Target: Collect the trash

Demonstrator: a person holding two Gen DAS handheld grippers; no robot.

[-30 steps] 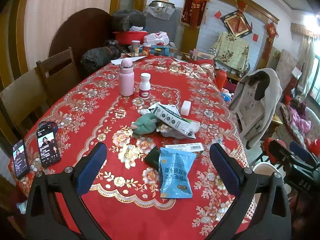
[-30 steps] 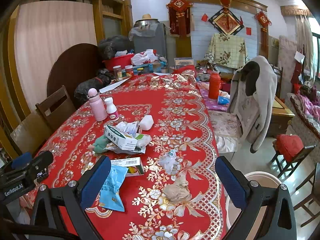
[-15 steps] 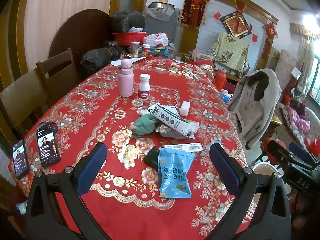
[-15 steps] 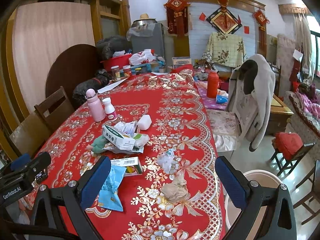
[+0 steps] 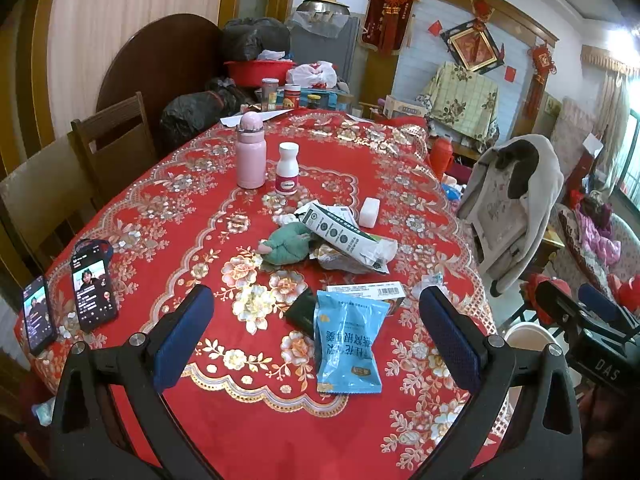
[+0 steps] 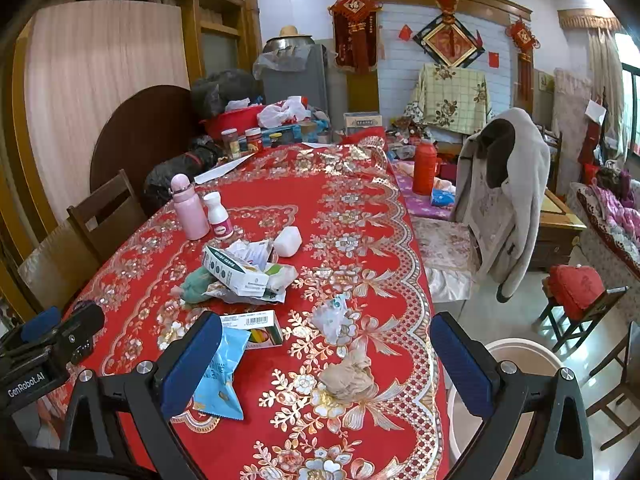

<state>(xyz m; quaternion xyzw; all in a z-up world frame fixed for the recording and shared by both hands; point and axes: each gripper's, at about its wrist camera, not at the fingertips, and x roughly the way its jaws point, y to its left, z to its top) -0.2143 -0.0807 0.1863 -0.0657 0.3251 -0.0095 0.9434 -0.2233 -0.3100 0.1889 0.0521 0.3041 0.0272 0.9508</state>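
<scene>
Red floral tablecloth [image 5: 168, 216] faces us, trash uncollected: blue snack packet [image 5: 347, 347], crumpled tissue [image 6: 349, 372] and wrappers lie there. Our left gripper [image 5: 316, 338] and right gripper [image 6: 326, 364] hover spread, empty.

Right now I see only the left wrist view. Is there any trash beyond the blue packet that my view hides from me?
Observer: Yes. A crumpled beige paper wad lies beyond the blue packet, near the table edge beside the white bin.
Operator: Is the right gripper free to take it?
Observer: The right gripper is open and empty. The wad lies below it, between its two fingers in that view, untouched.
</scene>
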